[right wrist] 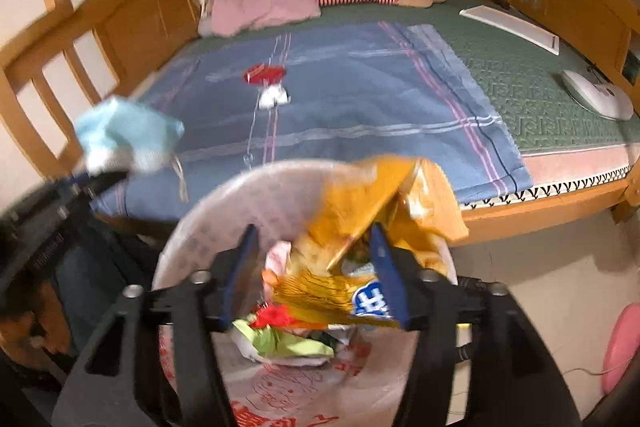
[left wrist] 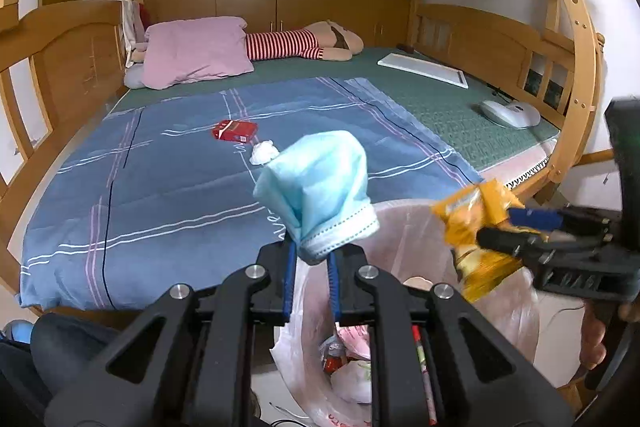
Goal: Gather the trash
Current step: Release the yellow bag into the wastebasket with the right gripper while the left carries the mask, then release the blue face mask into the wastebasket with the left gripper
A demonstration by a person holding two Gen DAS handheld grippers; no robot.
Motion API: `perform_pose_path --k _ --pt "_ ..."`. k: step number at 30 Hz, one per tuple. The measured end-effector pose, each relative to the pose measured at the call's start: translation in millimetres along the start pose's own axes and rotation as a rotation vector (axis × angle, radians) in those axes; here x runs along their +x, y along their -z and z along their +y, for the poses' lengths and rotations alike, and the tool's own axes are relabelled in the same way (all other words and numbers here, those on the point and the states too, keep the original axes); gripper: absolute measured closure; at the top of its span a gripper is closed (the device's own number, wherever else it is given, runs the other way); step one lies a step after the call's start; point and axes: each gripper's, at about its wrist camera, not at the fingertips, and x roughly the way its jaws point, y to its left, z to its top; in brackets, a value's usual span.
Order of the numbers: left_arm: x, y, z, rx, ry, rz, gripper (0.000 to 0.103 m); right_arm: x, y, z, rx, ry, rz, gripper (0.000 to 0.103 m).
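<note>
I'm at the drop-off – my right gripper (right wrist: 316, 279) stands spread over the trash bag (right wrist: 208, 227), the yellow wrapper (right wrist: 360, 219) slipping loose between its fingers. My left gripper (left wrist: 312, 259) pinches the blue mask (left wrist: 320, 187) just left of the bag – next, carry it over and let go

Left gripper (left wrist: 312, 259) at 6 o'clock of its own view, pointing down-forward, jaws nearly closed and pinching. Right gripper (right wrist: 316, 267) at 6 o'clock of its own view, tilted down, jaws parted wide. In the left view the right gripper sits at 4 o'clock, reaching in sideways, with a hand (left wrist: 596, 339) on its handle at 4 to 5 o'clock.
</note>
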Motion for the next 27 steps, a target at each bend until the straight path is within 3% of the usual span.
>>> perform_pose_path --k 11,17,18,20,21,27 --pt "-2.1 5.8 -8.2 0.027 0.023 0.011 0.089 -26.4 -11.1 -10.3 0.086 -0.032 -0.146 0.035" --pt "5.2 10.1 -11.3 0.041 0.108 0.055 0.087 -28.3 -14.2 -10.9 0.096 -0.018 -0.163 0.029" --pt "6.4 11.4 -13.0 0.047 0.127 0.064 0.084 -28.5 -14.0 -10.1 0.1 -0.02 -0.163 0.029" --pt "7.3 13.3 -16.7 0.055 0.15 0.071 0.061 -27.4 -14.8 -11.4 0.114 -0.027 -0.163 0.028" --pt "6.9 13.8 -17.6 0.055 0.157 0.069 0.042 -27.2 -14.9 -12.1 0.117 -0.028 -0.164 0.028" --pt "8.8 15.3 -9.6 0.032 0.153 0.055 0.015 -19.8 -20.7 -10.7 0.147 -0.047 -0.164 0.026"
